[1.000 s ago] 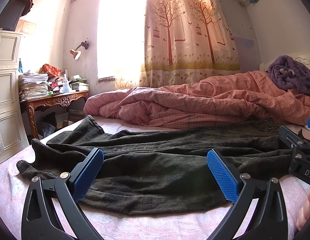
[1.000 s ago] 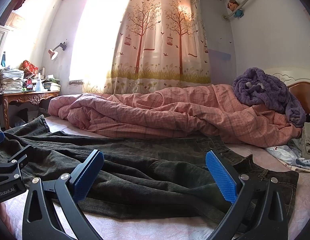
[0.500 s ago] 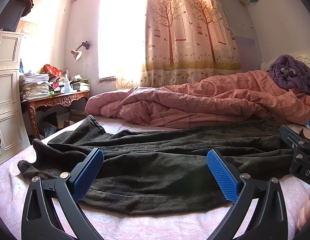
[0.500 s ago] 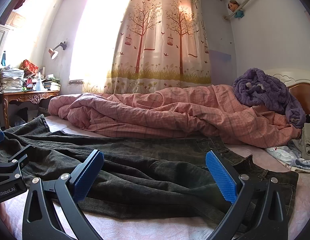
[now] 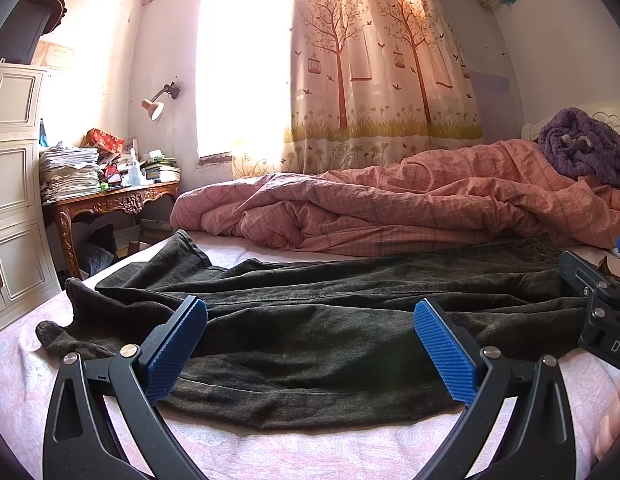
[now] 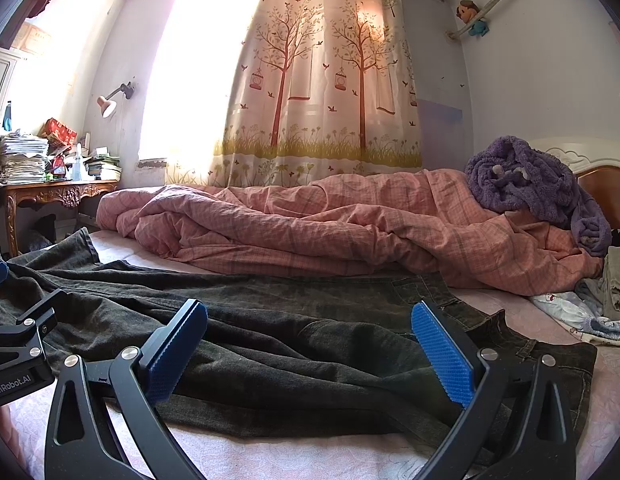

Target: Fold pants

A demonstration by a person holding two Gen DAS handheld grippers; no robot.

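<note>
Left wrist view: left gripper (image 5: 310, 344) fingers spread wide apart, holding nothing, low over the dark pants (image 5: 330, 320).
Right wrist view: right gripper (image 6: 310, 344) likewise spread wide, nothing between its blue pads (image 6: 442, 360).
Pants: laid lengthwise across the lower middle of the frame on the pink bed sheet (image 5: 290, 452), legs toward left, waistband (image 6: 550, 352) toward right.
Behind: rumpled pink quilt (image 6: 330, 232), purple blanket (image 6: 530, 180) at right.
</note>
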